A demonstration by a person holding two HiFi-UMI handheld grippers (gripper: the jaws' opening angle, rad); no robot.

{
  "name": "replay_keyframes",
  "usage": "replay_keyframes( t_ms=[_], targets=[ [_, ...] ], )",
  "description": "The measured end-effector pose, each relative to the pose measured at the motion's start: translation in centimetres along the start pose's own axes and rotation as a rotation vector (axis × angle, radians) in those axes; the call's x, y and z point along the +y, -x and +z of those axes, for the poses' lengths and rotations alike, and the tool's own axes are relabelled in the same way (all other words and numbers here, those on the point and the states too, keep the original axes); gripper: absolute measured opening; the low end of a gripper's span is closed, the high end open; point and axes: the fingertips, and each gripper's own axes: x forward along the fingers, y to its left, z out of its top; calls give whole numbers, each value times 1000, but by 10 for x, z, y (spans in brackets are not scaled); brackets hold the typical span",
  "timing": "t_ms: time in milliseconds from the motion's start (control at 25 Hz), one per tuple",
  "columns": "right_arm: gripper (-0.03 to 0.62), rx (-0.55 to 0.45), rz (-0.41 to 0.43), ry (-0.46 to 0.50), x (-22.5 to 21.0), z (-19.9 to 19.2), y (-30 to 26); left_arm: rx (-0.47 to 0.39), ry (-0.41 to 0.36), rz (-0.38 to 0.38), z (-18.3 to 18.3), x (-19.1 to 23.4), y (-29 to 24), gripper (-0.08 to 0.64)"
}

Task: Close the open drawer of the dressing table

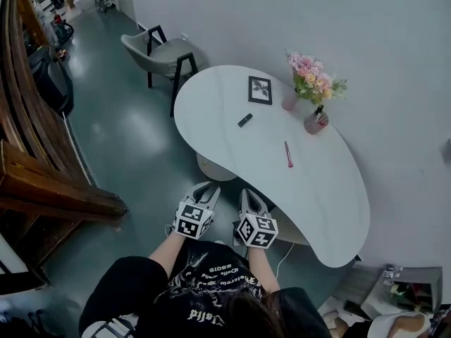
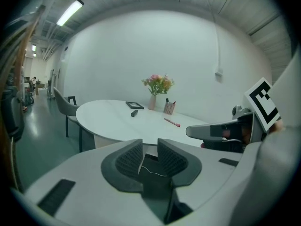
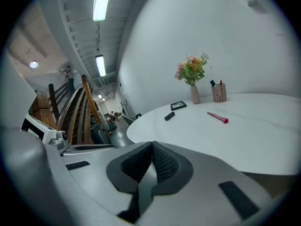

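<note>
The white kidney-shaped dressing table [image 1: 232, 104] lies ahead of me, its near edge just beyond both grippers. A pale rounded unit [image 1: 211, 167] shows under the top, and a pale panel [image 1: 292, 232] sits under the near edge; the drawer's opening is mostly hidden by the top. My left gripper [image 1: 204, 189] hangs in front of the table edge, and in its own view its jaws [image 2: 150, 145] stand a narrow gap apart with nothing between them. My right gripper [image 1: 250, 196] is beside it, and its pads [image 3: 152, 145] meet with nothing held.
On the table stand a vase of flowers [image 1: 310, 79], a cup of pens [image 1: 316, 122], a picture frame [image 1: 260, 90], a small black object [image 1: 244, 120] and a pink stick [image 1: 289, 153]. A grey chair [image 1: 165, 51] stands at the far end. Wooden stairs [image 1: 42, 182] rise at left.
</note>
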Motion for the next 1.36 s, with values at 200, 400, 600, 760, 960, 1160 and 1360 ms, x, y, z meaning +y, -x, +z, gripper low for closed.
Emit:
replay_keyframes(
  t_ms=[200, 400, 600, 760, 960, 1160, 1360],
  targets=[
    [26, -7, 8, 21, 0, -1, 6, 12, -8, -26, -4, -8, 6, 34],
    [26, -15, 22, 61, 6, -2, 11, 1, -12, -35, -5, -12, 13, 26],
    [26, -21, 27, 73, 13, -4, 14, -3, -19, -23, -8, -10, 23, 26],
    [26, -20, 30, 82, 16, -5, 16, -10, -23, -13, -9, -8, 27, 26],
    [26, -21, 29, 83, 20, -9, 20, -17, -14, -4, -11, -7, 33, 26],
    [26, -21, 25, 80, 18, -13, 23, -22, -11, 13, -13, -3, 36, 26],
    [26, -21, 19, 77, 16, -16, 27, -27, -5, 18, -14, -3, 39, 26]
  ],
)
